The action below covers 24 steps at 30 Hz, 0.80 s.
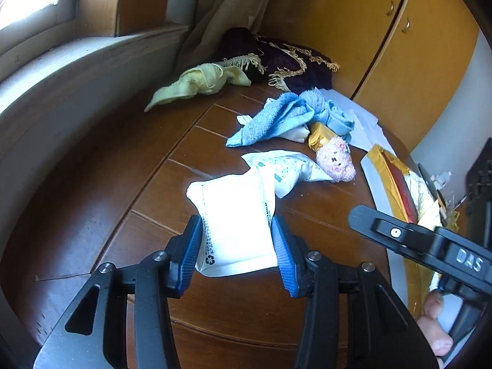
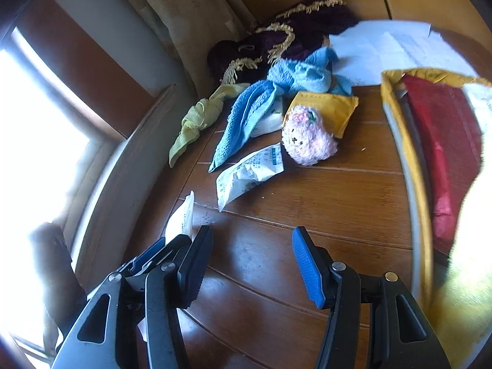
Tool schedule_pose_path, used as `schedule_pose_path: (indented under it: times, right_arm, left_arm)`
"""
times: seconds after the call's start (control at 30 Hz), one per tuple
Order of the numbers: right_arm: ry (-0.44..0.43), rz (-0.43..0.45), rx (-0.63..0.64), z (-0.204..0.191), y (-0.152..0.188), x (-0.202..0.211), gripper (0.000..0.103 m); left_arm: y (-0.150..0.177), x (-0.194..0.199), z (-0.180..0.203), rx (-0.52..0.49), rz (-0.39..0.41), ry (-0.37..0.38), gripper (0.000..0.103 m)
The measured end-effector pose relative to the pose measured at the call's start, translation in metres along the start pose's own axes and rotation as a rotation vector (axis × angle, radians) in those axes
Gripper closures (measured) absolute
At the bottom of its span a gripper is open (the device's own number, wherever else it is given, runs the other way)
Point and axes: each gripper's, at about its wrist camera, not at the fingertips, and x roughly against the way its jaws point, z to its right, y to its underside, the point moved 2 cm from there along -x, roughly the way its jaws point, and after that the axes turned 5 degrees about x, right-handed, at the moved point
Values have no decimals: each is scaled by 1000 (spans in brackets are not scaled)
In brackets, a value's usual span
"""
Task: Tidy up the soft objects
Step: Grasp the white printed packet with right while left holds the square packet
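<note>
Over the near edge of a wooden table point(image 1: 92, 215), the left gripper point(image 1: 236, 246) clamps a white tissue pack point(image 1: 233, 218), recycling mark showing, lifted and tilted. The right gripper point(image 2: 252, 264) hovers to its right, fingers spread wide and empty, "DAS" on its body. Farther off lie a second pack point(image 2: 249, 172), pink plush bear point(image 2: 307, 141) and blue towel point(image 2: 246, 117).

Wooden table point(image 2: 307, 203) — white papers point(image 2: 384, 46) at its back, yellow cabinet doors point(image 1: 369, 30) beyond.

Black claw point(image 1: 236, 246), blue ribbed pads point(image 1: 284, 258) (silver screws).
</note>
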Motion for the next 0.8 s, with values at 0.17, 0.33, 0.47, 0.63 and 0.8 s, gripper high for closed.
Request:
schedule_pose_path:
  times: [0.17,0.33,0.47,0.63,0.8]
  right_arm:
    - [-16,-28,-31,-4,-13,-17,47]
    - [-37,-58,-119,-3,-29,-42,47]
    - [-22,-87,-232,5,-36,-60,48]
    - [2,-69,-253,0,-43,-66,49]
    - [12,-66,-240,-6,-46,-72,56]
  left_arm:
    - [-4,6,-10,31,9,26,59]
    - [-8,14,-17,50,22,49,59]
    - [-10,17,-22,58,28,64,59]
    - [-12,17,-27,64,26,67,59]
    - [-11,18,-32,72,27,65,59]
